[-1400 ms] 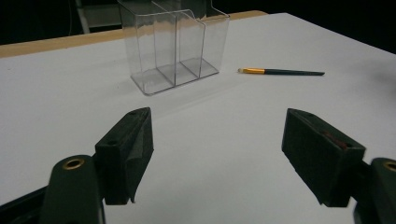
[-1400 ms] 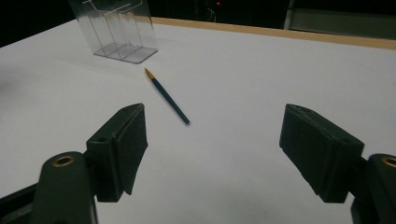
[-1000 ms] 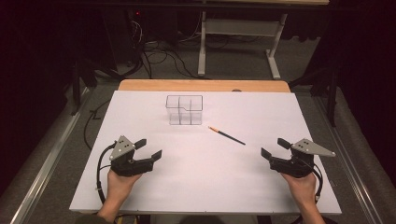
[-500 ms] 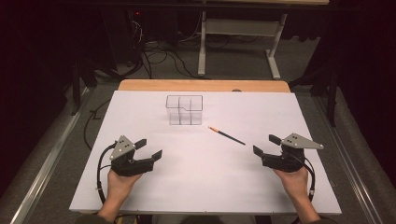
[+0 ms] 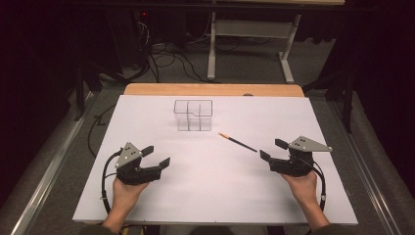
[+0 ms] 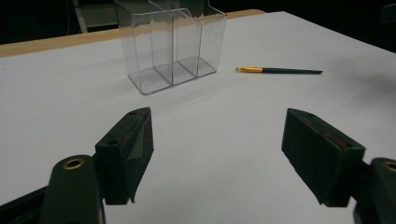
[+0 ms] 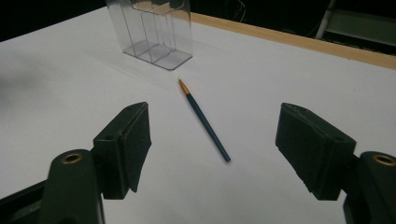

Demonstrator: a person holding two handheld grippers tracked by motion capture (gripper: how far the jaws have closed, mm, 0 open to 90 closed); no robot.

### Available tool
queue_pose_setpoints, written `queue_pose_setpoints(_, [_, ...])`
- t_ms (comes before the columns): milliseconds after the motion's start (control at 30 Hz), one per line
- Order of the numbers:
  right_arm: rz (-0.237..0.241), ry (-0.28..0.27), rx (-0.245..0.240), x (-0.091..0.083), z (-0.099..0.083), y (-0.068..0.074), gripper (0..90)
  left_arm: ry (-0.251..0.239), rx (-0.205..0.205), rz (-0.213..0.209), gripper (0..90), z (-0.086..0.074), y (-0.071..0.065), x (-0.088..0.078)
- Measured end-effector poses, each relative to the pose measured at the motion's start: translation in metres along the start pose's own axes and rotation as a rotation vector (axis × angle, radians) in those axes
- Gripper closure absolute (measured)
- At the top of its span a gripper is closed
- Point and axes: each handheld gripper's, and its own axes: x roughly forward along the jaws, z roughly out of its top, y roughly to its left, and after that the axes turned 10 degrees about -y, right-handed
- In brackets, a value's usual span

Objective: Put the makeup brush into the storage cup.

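The paintbrush is being approached by the right gripper, fingers spread, empty; next, straddling and closing is called for; left gripper gapes idle.

Overhead forward-down; gripper views low, share organizer.

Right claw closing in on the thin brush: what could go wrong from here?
The brush lies flat on the white table, so the open right claw may scrape the surface or pinch past it. It points toward the clear organizer; a nudge could roll or skid it there.
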Motion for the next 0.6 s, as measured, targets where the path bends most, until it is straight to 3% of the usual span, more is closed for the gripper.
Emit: queue_pose_setpoints(600, [0.028, -0.036, 0.015, 0.011, 0.008, 0.004, 27.9, 0.002, -0.005, -0.001, 25.4, 0.000, 0.000, 0.001])
